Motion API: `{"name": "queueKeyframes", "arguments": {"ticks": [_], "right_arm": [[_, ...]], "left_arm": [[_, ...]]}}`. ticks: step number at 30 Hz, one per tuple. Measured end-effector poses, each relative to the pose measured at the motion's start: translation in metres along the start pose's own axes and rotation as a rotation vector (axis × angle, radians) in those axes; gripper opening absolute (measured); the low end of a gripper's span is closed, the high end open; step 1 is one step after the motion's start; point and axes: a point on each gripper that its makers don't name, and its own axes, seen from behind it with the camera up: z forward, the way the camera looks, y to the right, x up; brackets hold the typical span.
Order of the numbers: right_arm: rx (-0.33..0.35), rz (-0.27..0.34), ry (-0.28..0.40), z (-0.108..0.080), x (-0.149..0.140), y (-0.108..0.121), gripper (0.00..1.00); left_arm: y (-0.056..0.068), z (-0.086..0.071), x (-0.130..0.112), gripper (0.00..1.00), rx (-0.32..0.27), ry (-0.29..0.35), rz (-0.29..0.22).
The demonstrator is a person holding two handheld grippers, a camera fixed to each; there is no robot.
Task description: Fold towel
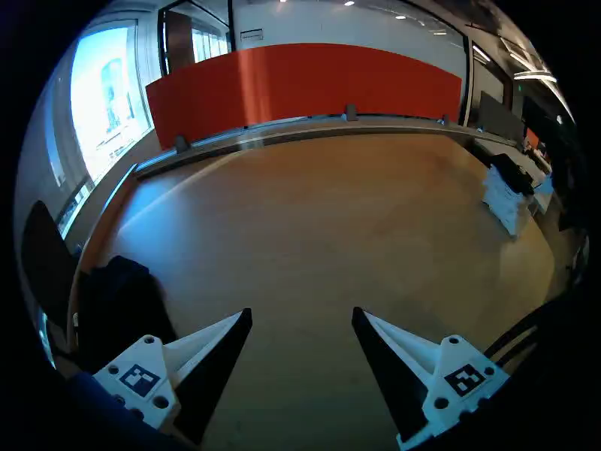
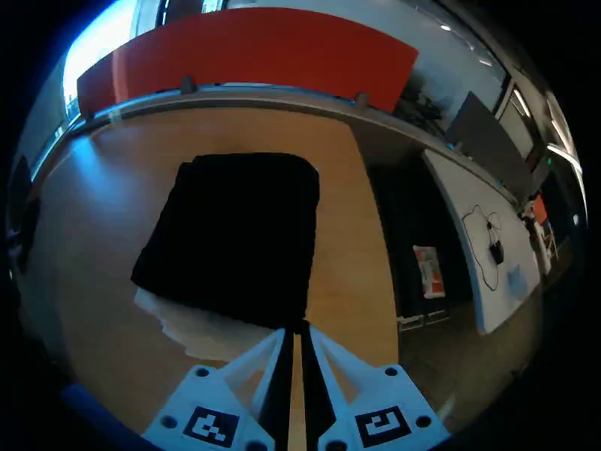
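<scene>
- The dark towel lies flat on a white stack, towards the counter's right edge. Its long axis runs away from us towards the red screen.
- The right gripper has its jaws nearly closed, tips at the towel's near edge; we cannot tell whether they pinch it.
- The left gripper has its jaws wide over bare wooden counter.
- We see a window and a white desk beyond.

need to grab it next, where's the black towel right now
In the right gripper view, the black towel lies on a white stack on the wooden table, directly ahead of the right tool.
</scene>
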Motion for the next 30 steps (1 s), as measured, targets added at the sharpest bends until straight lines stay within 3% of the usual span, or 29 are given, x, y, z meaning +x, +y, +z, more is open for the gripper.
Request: {"name": "queueKeyframes", "arguments": {"ticks": [6,13,24,30], "right_arm": [[-0.011,0.006,0.004,0.000,-0.001,0.002,0.09],[-0.062,0.006,0.006,0.000,-0.001,0.014,0.56],[-0.074,-0.002,0.014,-0.005,-0.002,0.016,0.69],[-0.070,-0.001,0.030,-0.011,0.001,0.013,0.97]], "left_arm": [[0.001,0.001,0.001,0.99,-0.002,-0.001,-0.001],[0.000,0.002,0.003,0.99,-0.001,0.003,0.001],[0.002,0.004,0.005,0.99,-0.006,0.006,0.002],[0.003,0.005,0.005,0.99,-0.009,0.008,-0.005]]}}
